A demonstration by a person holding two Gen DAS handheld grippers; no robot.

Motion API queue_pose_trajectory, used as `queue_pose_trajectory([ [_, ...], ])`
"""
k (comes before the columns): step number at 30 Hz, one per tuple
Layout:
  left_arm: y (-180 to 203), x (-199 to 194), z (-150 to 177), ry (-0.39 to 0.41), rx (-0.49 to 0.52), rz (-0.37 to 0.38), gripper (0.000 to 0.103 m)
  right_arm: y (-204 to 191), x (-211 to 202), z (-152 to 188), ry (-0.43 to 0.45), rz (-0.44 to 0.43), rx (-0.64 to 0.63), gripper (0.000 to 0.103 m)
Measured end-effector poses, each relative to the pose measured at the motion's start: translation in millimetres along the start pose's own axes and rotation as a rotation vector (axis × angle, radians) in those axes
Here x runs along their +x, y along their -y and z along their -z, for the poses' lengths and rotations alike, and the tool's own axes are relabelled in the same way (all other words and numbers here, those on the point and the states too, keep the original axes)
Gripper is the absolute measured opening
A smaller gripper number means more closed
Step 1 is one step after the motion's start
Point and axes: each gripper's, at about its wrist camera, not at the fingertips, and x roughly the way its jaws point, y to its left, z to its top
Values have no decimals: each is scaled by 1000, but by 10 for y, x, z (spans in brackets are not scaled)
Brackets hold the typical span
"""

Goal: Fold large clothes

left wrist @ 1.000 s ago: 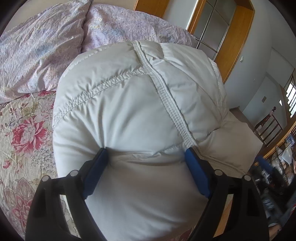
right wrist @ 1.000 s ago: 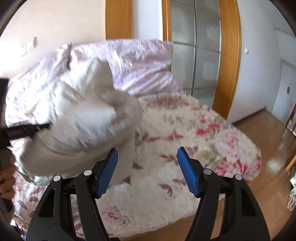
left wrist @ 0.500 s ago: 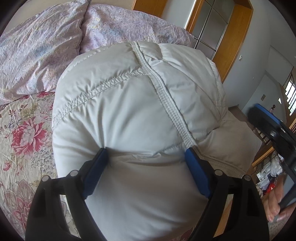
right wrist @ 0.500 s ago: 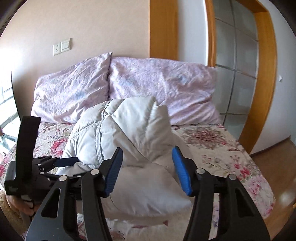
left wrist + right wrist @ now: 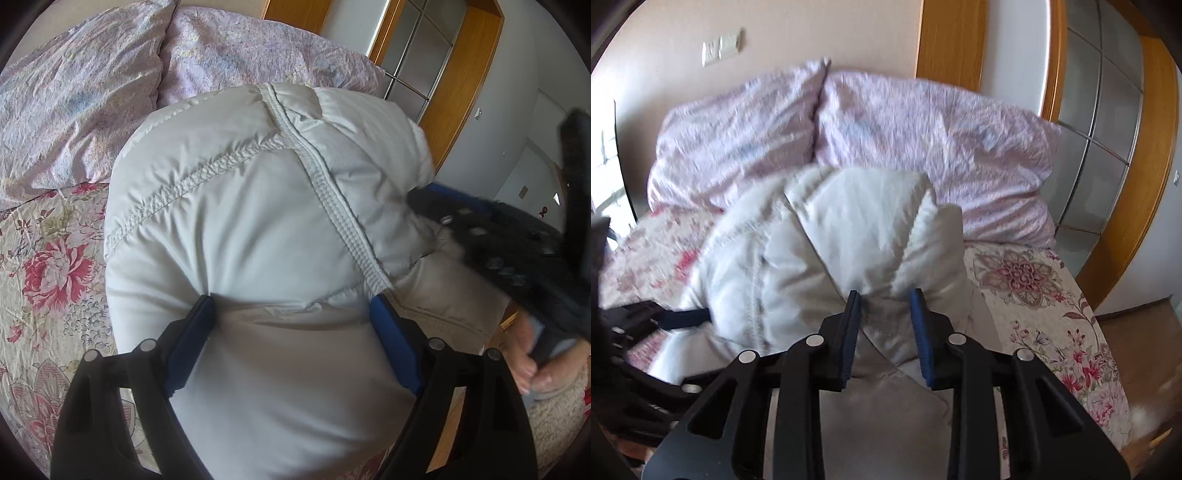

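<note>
Left wrist view: left gripper [image 5: 291, 308] at lower centre, jaws spread wide around white puffer jacket [image 5: 258, 221] bulging mid-frame; grip cannot be told. Floral bedspread [image 5: 48, 258] at left.

Right wrist view: right gripper [image 5: 886, 295] at lower centre, pinching jacket fold. Lilac pillows [image 5: 923, 129] above.

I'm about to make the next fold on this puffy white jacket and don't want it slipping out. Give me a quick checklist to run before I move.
1. Left gripper has jacket bulk between its fingers: ok, padding bulges past both pads.
2. Right gripper is closed on fabric: ok, a fold is pinched between its narrowed fingers.
3. Firmness of either grip: cannot tell.
4. Grippers apart from each other: ok, the right gripper sits at the jacket's far side.
5. Bedspread free beside the jacket for laying it down: ok.
6. Sleeves tucked in: cannot tell, hidden in the bundle.
</note>
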Motion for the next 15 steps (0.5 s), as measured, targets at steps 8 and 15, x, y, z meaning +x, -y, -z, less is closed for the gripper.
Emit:
queue_pose_trajectory([
  [8, 58, -53, 35, 20, 21, 4, 84, 33, 414, 133, -119, -14, 11, 29],
  [15, 41, -122, -7, 37, 1, 33, 81, 95, 598, 227, -154, -25, 31, 29],
])
